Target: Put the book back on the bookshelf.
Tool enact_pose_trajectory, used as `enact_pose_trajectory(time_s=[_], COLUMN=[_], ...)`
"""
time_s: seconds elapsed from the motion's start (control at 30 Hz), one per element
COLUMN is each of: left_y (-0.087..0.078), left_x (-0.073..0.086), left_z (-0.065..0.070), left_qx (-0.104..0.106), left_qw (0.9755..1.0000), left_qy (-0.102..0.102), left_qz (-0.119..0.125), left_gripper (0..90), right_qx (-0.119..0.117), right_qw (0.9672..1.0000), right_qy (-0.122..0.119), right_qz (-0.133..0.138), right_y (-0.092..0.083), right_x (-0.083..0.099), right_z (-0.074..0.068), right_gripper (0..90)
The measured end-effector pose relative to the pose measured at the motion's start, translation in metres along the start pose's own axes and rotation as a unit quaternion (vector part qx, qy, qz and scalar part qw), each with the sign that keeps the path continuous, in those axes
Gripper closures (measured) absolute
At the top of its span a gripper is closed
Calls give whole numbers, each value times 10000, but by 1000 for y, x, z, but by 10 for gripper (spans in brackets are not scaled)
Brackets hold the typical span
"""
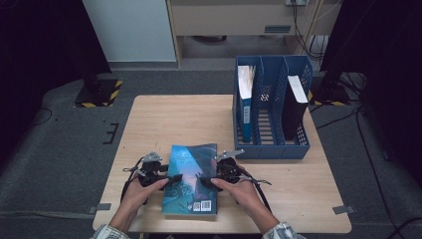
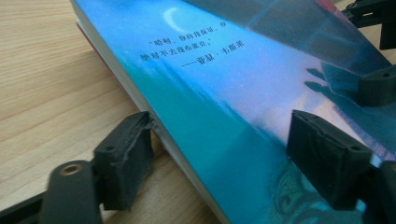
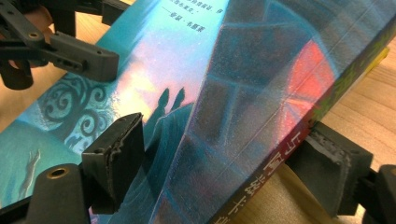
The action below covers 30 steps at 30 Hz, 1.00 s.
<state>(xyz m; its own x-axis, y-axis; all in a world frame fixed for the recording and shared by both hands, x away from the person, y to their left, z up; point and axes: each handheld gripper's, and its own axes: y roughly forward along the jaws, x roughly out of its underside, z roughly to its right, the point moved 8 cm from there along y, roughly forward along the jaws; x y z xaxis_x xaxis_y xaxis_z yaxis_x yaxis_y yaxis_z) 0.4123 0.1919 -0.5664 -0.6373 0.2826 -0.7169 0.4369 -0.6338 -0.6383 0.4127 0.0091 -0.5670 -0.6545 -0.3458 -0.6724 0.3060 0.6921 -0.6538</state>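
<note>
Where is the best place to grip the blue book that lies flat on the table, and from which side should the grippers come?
Probably at its two long edges, one gripper from each side. The book lies flat, so each jaw pair can straddle an edge, one pad on the cover and one below it. The left gripper and right gripper already straddle it.

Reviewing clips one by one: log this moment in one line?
left hand-held gripper: straddles book's left edge | right hand-held gripper: straddles spine | book: flat on table

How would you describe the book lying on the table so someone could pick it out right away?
On the wooden table, look at the near edge, left of the blue file rack. The book lies flat there between the two hand-held grippers. Unlike the two books standing upright in the rack, it lies cover up, teal and pink with a barcode at its near end.
</note>
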Motion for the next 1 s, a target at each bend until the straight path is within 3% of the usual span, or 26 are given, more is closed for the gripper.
enact_pose_trajectory(time_s=[0.33, 0.43, 0.7, 1.0], left_y=[-9, -12, -14, -16], left_x=[-7, -9, -14, -15], left_z=[-1, -1, -1, -3], left_qx=[-171, -155, -133, -66], left_qw=[9998, 9998, 9998, 9993], left_qy=[77, 70, 120, 182], left_qz=[34, 49, -33, -329], left_gripper=[413, 456, 518, 526], right_qx=[30, 13, -5, -88], right_qw=[9998, 9997, 9998, 9999], right_qy=[3, 114, 213, 88], right_qz=[186, 199, 47, 41], right_y=[1, 3, 5, 2], right_x=[-13, -17, -19, -29], right_z=[0, -1, -1, -6], right_gripper=[366, 414, 434, 524])
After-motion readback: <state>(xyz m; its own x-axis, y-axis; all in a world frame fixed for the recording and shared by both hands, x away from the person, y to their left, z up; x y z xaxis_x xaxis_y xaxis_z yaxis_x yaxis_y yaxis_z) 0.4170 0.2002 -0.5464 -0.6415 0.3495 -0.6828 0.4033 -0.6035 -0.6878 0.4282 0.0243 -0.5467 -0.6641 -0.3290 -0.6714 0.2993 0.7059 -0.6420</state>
